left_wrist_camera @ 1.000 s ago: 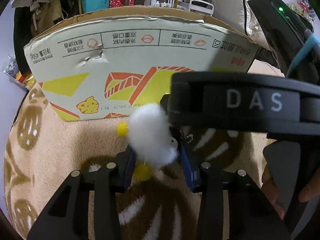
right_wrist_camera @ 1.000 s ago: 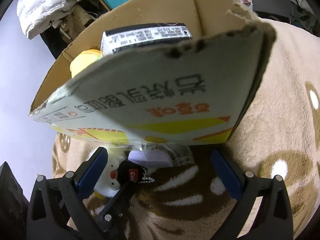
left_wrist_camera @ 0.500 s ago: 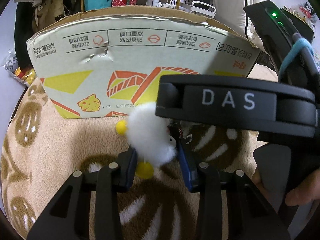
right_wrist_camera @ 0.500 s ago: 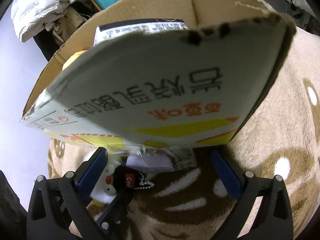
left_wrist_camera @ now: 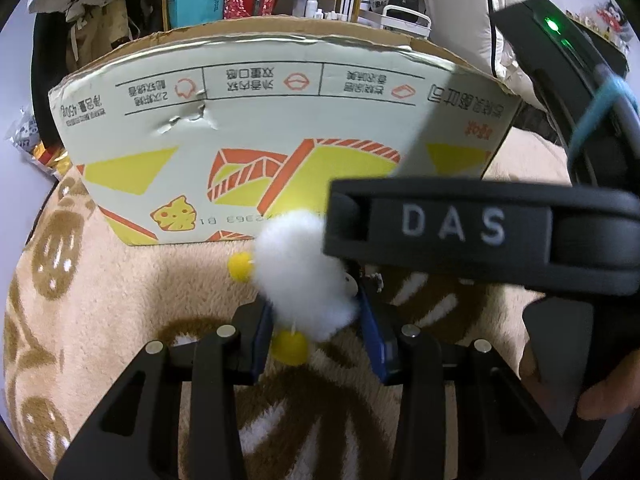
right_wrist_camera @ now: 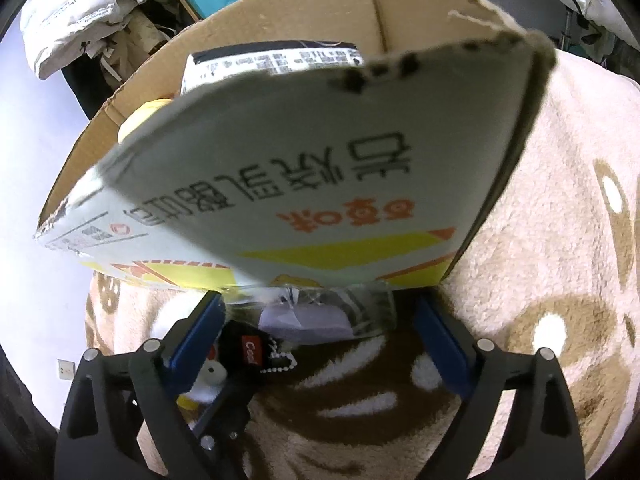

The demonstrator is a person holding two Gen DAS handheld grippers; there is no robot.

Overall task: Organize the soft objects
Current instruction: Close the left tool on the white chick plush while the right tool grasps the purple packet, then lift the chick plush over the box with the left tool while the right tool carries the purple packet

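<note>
The white plush toy [left_wrist_camera: 304,276], fluffy and with yellow feet, was held between the blue fingers [left_wrist_camera: 260,332] of the left gripper [left_wrist_camera: 316,320], which were pressed on both of its sides. The toy hung just above the brown patterned blanket [left_wrist_camera: 120,312] and just in front of the printed wall of the cardboard box [left_wrist_camera: 248,128]. In the right wrist view the same toy [right_wrist_camera: 208,376] appeared at the lower left, beside a black tag with the word "Cool" [right_wrist_camera: 252,348].

The right gripper [right_wrist_camera: 320,340] had its fingers [right_wrist_camera: 440,340] wide apart, with nothing between them except a clear plastic bag [right_wrist_camera: 320,312] that lay on the blanket at the foot of the box; whether they touched the bag, I cannot tell. The box flap [right_wrist_camera: 300,168] leaned out over this gripper. Inside the box a yellow soft thing [right_wrist_camera: 140,120] and a printed packet [right_wrist_camera: 272,60] were visible. The black body of the right gripper, marked "DAS" [left_wrist_camera: 452,226], crossed the left wrist view.
</note>
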